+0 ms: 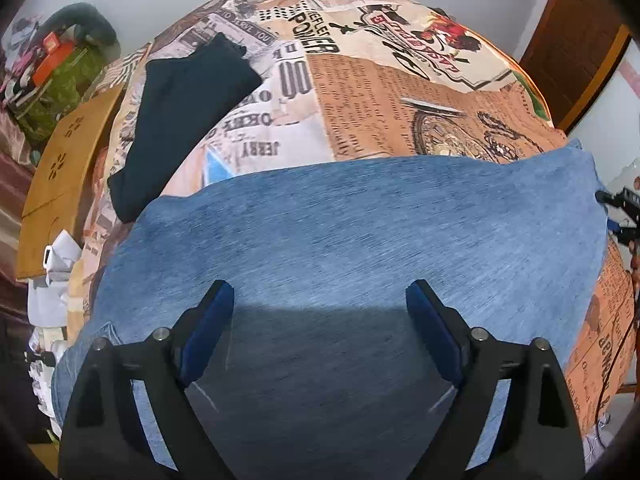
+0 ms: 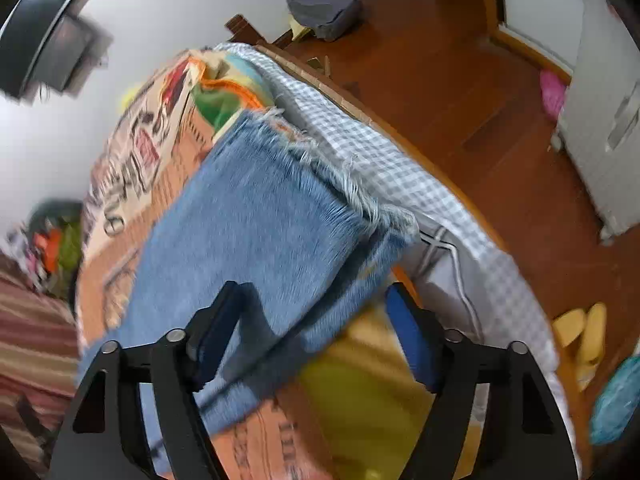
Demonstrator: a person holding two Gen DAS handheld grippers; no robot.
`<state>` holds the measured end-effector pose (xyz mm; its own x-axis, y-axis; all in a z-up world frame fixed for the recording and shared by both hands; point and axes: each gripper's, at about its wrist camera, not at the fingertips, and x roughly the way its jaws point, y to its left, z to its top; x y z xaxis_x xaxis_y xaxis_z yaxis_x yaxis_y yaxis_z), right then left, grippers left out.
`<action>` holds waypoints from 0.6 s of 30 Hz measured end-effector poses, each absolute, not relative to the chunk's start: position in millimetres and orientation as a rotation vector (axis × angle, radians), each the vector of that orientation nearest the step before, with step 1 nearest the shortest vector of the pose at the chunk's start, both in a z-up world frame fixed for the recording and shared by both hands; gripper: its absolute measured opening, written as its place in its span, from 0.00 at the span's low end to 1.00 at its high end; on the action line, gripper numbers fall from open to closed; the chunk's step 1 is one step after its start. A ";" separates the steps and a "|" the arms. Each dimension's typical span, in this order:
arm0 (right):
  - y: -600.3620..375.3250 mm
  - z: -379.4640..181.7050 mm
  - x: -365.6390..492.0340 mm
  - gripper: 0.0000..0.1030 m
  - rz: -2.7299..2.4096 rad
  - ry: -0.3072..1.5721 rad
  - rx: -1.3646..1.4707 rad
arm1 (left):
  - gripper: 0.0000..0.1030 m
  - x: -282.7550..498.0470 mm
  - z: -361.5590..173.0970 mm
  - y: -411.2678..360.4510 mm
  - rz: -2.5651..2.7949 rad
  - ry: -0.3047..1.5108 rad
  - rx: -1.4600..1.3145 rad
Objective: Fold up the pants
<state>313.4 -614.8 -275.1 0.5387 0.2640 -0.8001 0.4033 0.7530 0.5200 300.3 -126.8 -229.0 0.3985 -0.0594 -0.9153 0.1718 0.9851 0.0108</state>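
Note:
Blue denim pants (image 1: 360,232) lie flat across a bed with a printed newspaper-pattern cover (image 1: 400,96). My left gripper (image 1: 320,300) is open and empty just above the denim, jaws wide apart. In the right wrist view the pants (image 2: 256,232) end in a frayed hem (image 2: 348,184) near the bed's edge. My right gripper (image 2: 312,312) is open, with the near corner of the denim between its spread jaws; the view is blurred. The right gripper's tip also shows at the far right of the left wrist view (image 1: 620,208).
A folded dark navy garment (image 1: 180,120) lies on the bed at the back left. A wooden board (image 1: 60,168) and clutter stand left of the bed. A checked sheet (image 2: 400,160) hangs over the bed's edge above a wooden floor (image 2: 480,100) with yellow slippers (image 2: 580,332).

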 end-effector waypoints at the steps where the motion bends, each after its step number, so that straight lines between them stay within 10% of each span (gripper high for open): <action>1: -616.0 -273.5 314.0 0.50 -0.088 1.010 0.753 | 0.86 300.7 -228.1 -130.6 -0.149 1.147 0.129; 5: -616.4 -262.0 312.1 0.11 -0.108 0.972 0.701 | 0.86 297.7 -223.5 -141.5 -0.200 1.130 0.158; 18: -600.7 -193.3 323.0 0.06 -0.102 0.804 0.535 | 0.86 272.5 -186.5 -145.5 -0.215 1.003 0.181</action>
